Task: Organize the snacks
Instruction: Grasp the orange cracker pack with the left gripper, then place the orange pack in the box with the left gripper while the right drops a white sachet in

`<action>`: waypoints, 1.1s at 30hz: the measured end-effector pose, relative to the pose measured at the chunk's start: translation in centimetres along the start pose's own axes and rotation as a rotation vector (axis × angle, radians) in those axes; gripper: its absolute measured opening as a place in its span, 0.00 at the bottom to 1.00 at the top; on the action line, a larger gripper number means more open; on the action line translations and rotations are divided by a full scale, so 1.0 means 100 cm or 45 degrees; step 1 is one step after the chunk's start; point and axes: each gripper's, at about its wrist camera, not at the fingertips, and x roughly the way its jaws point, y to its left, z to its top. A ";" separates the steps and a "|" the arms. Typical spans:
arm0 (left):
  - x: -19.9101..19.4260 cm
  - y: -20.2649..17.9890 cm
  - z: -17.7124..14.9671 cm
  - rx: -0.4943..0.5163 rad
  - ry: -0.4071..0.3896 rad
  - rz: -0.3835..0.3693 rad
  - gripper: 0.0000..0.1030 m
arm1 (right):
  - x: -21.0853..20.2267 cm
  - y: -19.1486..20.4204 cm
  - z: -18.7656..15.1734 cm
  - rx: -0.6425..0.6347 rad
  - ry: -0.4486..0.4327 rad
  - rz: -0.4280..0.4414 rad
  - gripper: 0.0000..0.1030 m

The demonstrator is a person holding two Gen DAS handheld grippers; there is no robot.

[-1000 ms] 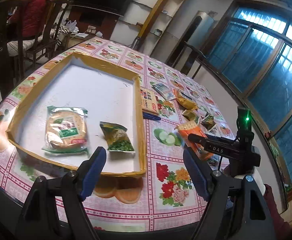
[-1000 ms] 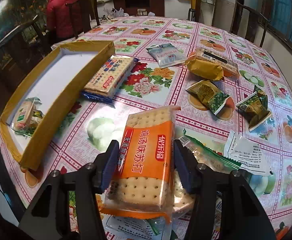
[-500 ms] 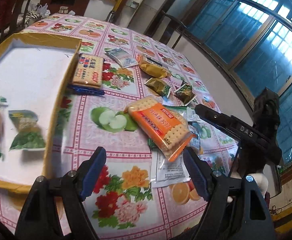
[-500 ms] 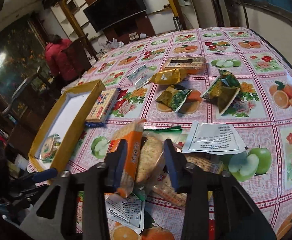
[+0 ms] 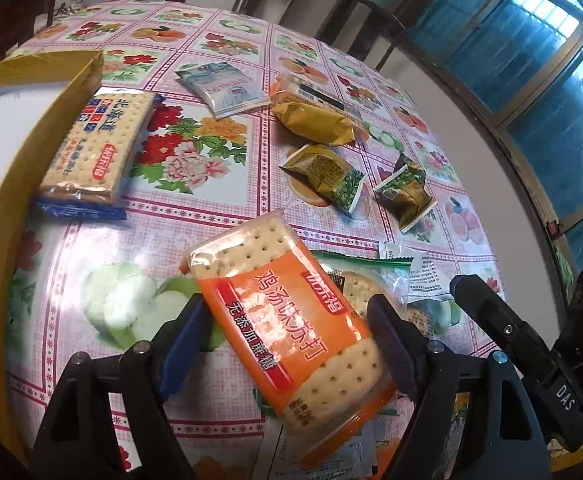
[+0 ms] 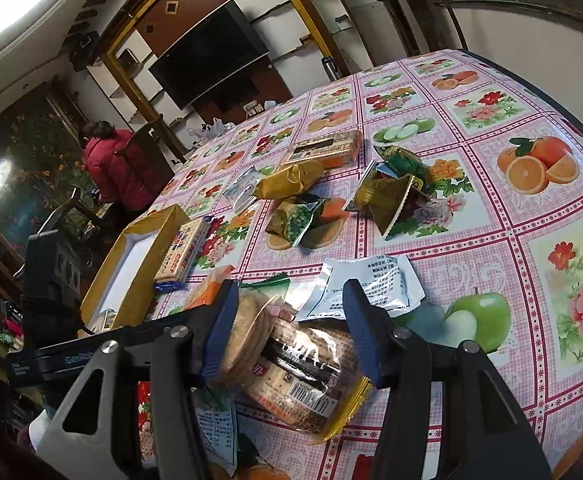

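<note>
An orange cracker pack lies tilted on a heap of snacks near the table's front. My left gripper straddles it, open, with a blue pad close on each side. In the right wrist view the same orange pack shows just outside the left finger. My right gripper is over a brown pack of round crackers. Its jaws are opening with that pack between them, and only the left pad is against it. The yellow-rimmed white tray lies to the left.
A blue cracker pack lies beside the tray rim. Farther back are a pale sachet, a yellow bag and two green-gold packets. A white leaflet lies by the heap. A person in red sits beyond the table.
My left gripper swung right from over the tray and came down around the orange pack. My right gripper rolled, let the orange pack out of its jaws and now straddles the round crackers.
</note>
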 end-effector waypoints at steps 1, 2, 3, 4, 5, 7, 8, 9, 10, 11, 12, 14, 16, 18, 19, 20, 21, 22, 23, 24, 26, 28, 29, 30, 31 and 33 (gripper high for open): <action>0.001 -0.003 -0.001 0.029 0.004 0.022 0.77 | -0.001 -0.001 -0.001 -0.004 -0.005 0.001 0.54; 0.001 -0.006 -0.003 0.062 0.000 0.040 0.75 | -0.002 0.000 -0.001 -0.009 -0.009 -0.002 0.54; -0.001 -0.009 -0.004 0.092 -0.012 0.042 0.72 | -0.002 0.000 -0.001 -0.012 -0.012 -0.006 0.54; -0.004 -0.010 -0.006 0.112 -0.017 0.034 0.67 | -0.002 -0.001 -0.001 -0.011 -0.012 -0.004 0.54; -0.006 -0.010 -0.006 0.116 -0.015 0.025 0.62 | -0.002 -0.003 -0.002 -0.006 -0.009 0.003 0.54; -0.012 -0.005 -0.008 0.108 -0.015 -0.011 0.59 | -0.001 -0.005 -0.002 0.002 -0.001 0.007 0.54; -0.015 -0.002 -0.009 0.102 -0.018 -0.021 0.58 | 0.000 -0.005 -0.002 0.002 0.003 0.008 0.54; -0.019 0.002 -0.010 0.094 -0.024 -0.038 0.58 | 0.001 -0.005 -0.002 0.001 0.007 0.010 0.54; -0.022 0.005 -0.011 0.088 -0.030 -0.050 0.57 | 0.002 -0.006 -0.002 -0.001 0.009 0.013 0.54; -0.026 0.009 -0.013 0.078 -0.034 -0.060 0.56 | 0.003 -0.005 -0.002 -0.005 0.011 0.020 0.54; -0.029 0.013 -0.014 0.065 -0.039 -0.082 0.56 | 0.003 -0.004 -0.002 -0.008 0.014 0.030 0.54; -0.040 0.021 -0.018 0.046 -0.056 -0.115 0.55 | 0.000 0.001 -0.002 -0.020 0.018 0.036 0.54; -0.055 0.029 -0.022 0.033 -0.084 -0.146 0.55 | -0.005 0.012 -0.006 -0.048 0.035 0.035 0.54; -0.072 0.035 -0.028 0.033 -0.120 -0.162 0.55 | -0.012 0.026 -0.014 -0.082 0.079 0.068 0.55; -0.079 0.038 -0.030 0.036 -0.138 -0.168 0.55 | -0.013 0.033 -0.020 -0.103 0.116 0.075 0.56; -0.086 0.041 -0.032 0.033 -0.153 -0.179 0.55 | -0.015 0.040 -0.029 -0.124 0.153 0.081 0.58; -0.092 0.045 -0.034 0.025 -0.168 -0.193 0.55 | -0.015 0.047 -0.037 -0.140 0.183 0.085 0.60; -0.097 0.048 -0.035 0.015 -0.181 -0.202 0.55 | -0.013 0.054 -0.045 -0.162 0.214 0.079 0.61; -0.102 0.052 -0.035 0.005 -0.196 -0.210 0.55 | -0.009 0.061 -0.052 -0.185 0.244 0.051 0.61; -0.107 0.056 -0.036 -0.004 -0.210 -0.214 0.55 | -0.004 0.068 -0.059 -0.212 0.264 0.014 0.61; -0.118 0.065 -0.037 -0.024 -0.245 -0.211 0.54 | 0.009 0.082 -0.068 -0.282 0.286 -0.096 0.61; -0.127 0.076 -0.038 -0.037 -0.274 -0.189 0.54 | 0.023 0.093 -0.074 -0.331 0.296 -0.181 0.61; -0.132 0.082 -0.039 -0.049 -0.284 -0.184 0.54 | 0.029 0.097 -0.077 -0.349 0.305 -0.216 0.61; -0.136 0.089 -0.040 -0.060 -0.292 -0.179 0.53 | 0.036 0.100 -0.080 -0.370 0.320 -0.255 0.61; -0.141 0.096 -0.041 -0.069 -0.302 -0.168 0.53 | 0.041 0.103 -0.083 -0.389 0.349 -0.275 0.62; -0.150 0.109 -0.041 -0.089 -0.327 -0.143 0.53 | 0.039 0.107 -0.084 -0.414 0.344 -0.301 0.59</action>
